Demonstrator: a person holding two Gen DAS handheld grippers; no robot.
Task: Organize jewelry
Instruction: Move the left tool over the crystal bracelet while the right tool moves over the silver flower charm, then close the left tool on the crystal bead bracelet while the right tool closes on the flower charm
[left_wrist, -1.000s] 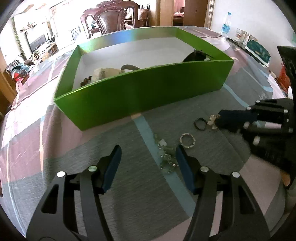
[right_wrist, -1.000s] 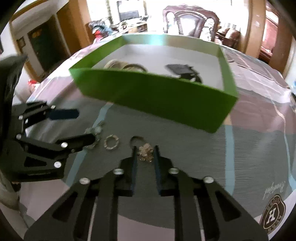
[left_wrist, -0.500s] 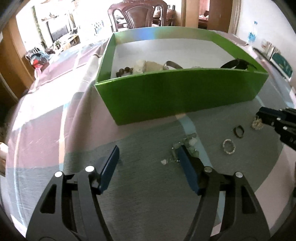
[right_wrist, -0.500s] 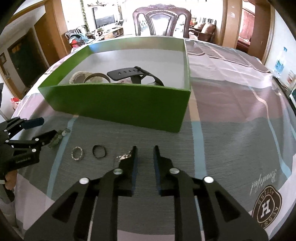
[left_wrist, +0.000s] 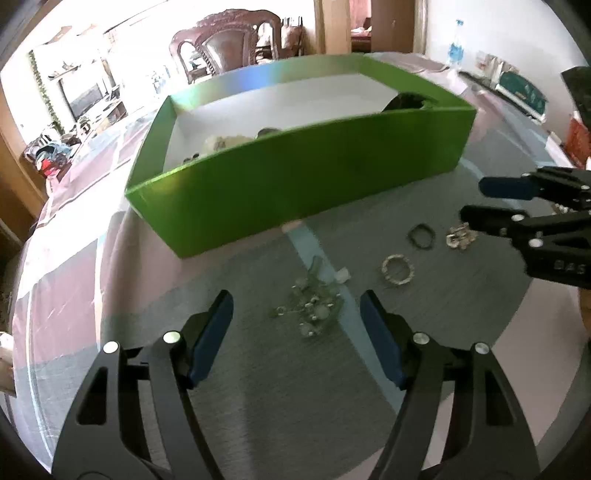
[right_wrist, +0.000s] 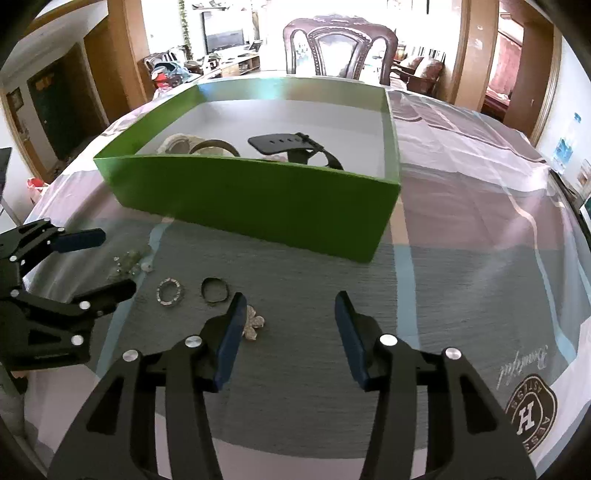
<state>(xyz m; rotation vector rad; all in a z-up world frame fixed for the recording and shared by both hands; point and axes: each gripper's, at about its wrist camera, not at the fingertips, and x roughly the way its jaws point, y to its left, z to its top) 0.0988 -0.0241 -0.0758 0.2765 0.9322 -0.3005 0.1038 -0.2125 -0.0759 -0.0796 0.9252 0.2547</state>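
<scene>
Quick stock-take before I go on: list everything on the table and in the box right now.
green box: 1, green outside and white inside, far side of table
black watch strap: 1, black, in box
pale bracelets: number unclear, cream and brown, in box, left part
green bead necklace: 1, pale green, on cloth ahead of left tool
silver ring: 1, on cloth
dark ring: 1, on cloth
gold flower brooch: 1, beside right tool's left finger
left tool: open, empty
right tool: open, empty

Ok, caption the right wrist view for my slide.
Open right gripper beside a flower-shaped brooch before a green cardboard box.
</scene>
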